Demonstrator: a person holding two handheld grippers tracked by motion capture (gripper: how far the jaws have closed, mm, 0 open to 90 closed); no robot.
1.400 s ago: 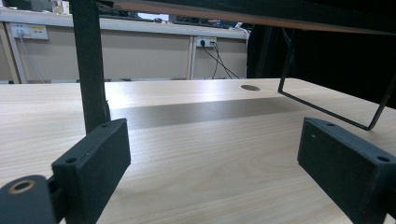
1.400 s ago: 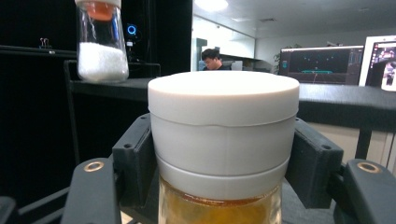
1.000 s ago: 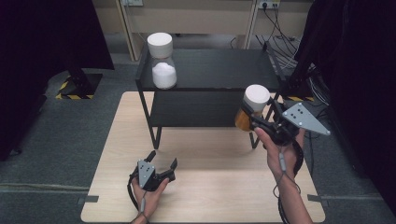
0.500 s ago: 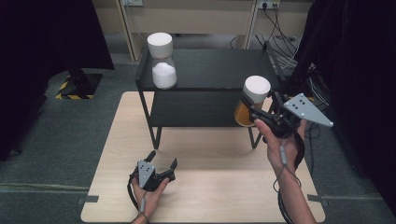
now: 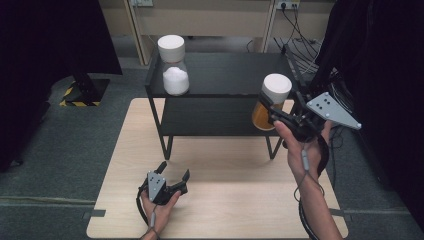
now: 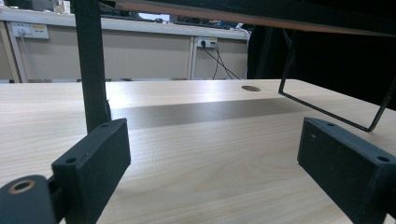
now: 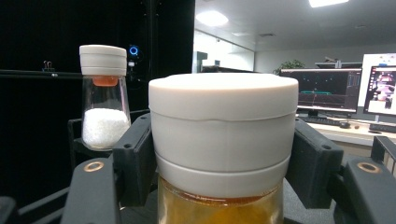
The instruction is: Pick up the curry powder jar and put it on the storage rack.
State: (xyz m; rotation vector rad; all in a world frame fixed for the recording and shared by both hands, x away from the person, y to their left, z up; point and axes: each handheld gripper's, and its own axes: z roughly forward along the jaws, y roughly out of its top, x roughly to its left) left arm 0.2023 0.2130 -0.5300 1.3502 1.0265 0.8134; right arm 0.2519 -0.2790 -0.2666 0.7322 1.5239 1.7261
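Presently, a jar with amber contents is held by the right gripper, whose jaws are pressed on both sides of the jar's thick white lid, as is seen clearly in the right gripper view. In the high view the jar is kept upright in the air at the right end of the black two-level shelf, just in front of the shelf's upper board and above the wooden table, without touching either of them. The grey three-cornered plate of this gripper is seen to the right of the shelf, and the person's right forearm is stretched from the bottom edge toward it. A second jar with white powder is placed upright on the upper board of the shelf, near its left end, well apart from the held jar; in the right gripper view it is seen to the left of the held jar. The left gripper is rested on the table in front of the shelf, near its left front leg. Its jaws are kept wide apart, and nothing is held between them; bare table wood is seen between them in the left gripper view.
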